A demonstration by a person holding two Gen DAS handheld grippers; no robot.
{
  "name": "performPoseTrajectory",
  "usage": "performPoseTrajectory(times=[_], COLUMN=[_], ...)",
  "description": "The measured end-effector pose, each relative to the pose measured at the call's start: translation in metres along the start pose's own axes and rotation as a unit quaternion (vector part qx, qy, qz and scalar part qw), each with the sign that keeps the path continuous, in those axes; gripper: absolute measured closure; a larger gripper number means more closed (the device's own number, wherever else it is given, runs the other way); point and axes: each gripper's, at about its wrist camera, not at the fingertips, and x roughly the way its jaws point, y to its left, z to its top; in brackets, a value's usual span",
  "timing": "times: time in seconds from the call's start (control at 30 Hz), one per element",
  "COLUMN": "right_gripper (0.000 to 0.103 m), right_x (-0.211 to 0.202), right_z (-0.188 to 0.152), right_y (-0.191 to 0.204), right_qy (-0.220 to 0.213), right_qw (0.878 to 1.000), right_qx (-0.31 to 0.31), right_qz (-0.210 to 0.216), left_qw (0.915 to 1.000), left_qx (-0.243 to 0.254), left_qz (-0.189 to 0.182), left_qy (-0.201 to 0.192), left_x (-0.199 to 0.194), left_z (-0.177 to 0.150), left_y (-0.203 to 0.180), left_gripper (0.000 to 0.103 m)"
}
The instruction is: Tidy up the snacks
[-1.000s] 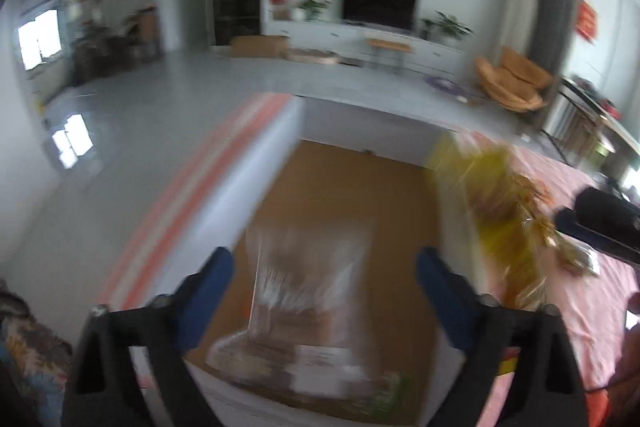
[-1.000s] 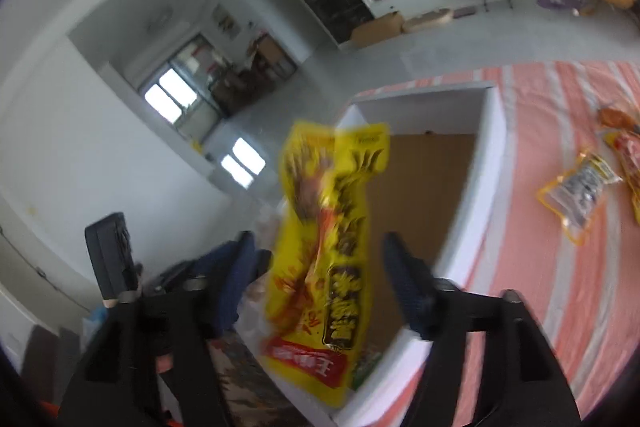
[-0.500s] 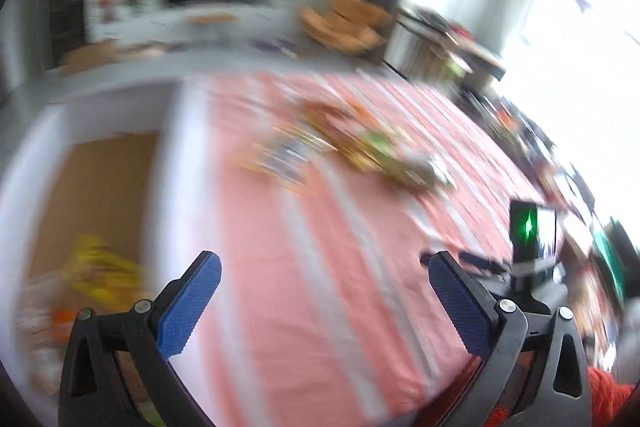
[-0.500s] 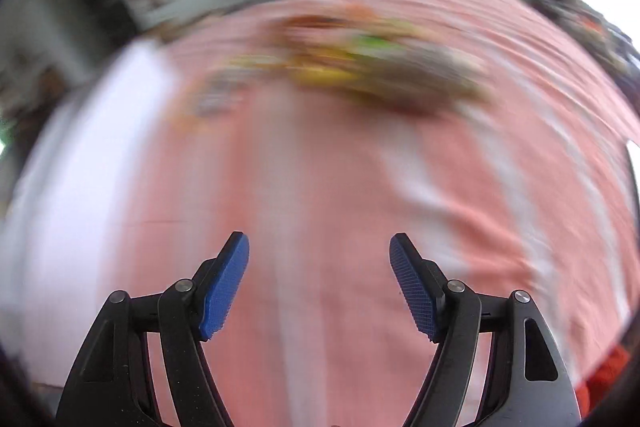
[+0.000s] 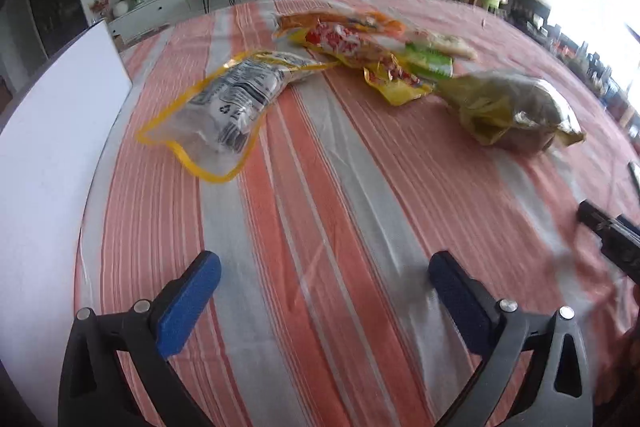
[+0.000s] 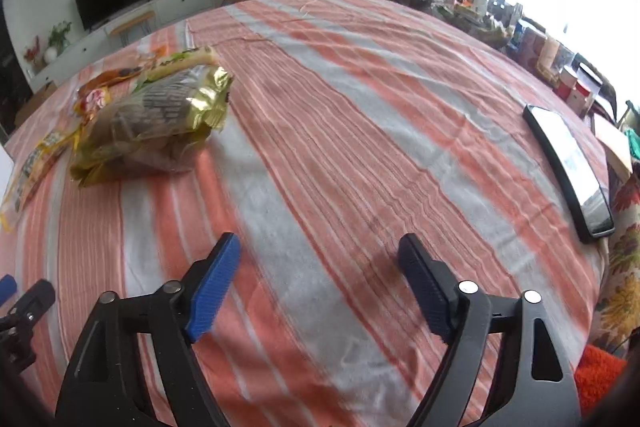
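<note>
The left gripper (image 5: 324, 279) hangs over the striped cloth (image 5: 320, 187) with its blue fingers (image 5: 188, 303) spread wide and nothing between them. The right gripper (image 6: 318, 259) is also empty; its jaws are opening, and only bare cloth shows in the gap.

I take the gold bag (image 5: 516, 111) as the landmark. It is a crinkled, shiny snack bag that lies on the cloth, and its print is too blurred to read. Just beside it, on the side away from the left gripper, lies a small pile of snacks (image 5: 360, 43): red, yellow, orange and green packets that overlap one another. Their writing cannot be read either. Further from the gold bag, beyond this pile and toward the white box wall (image 5: 52, 163), lies a clear bag with a yellow border (image 5: 228, 99). It lies flat, apart from the pile except at one corner. It carries dense black text and a recycling sign, but the words are too small to make out.

On the other side of the gold bag, well apart from it and near the cloth's edge, a dark phone (image 6: 568, 163) lies flat with its screen up.

Both grippers are well apart from all the snacks.
</note>
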Motion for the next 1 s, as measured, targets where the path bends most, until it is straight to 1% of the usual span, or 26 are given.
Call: performPoseTrajectory(times=[0.17,1.0], right_gripper=[0.015,0.014], right_x=[0.0016,0.0022], right_z=[0.002,-0.0005], right_y=[-0.0014,-0.0005], right_qy=[0.002,0.002], right_qw=[1.0,1.0], right_qx=[0.0,0.001], right_qz=[0.0,0.0], left_qw=[0.9999,0.9999], left_qx=[-0.006,-0.007], left_qz=[0.006,0.005], left_qy=[-0.007,-0.007], left_x=[0.0104,0.0098], left_z=[0.0105,0.0098], left_y=[0.0018,0.0028], left_gripper=[0.0,0.0])
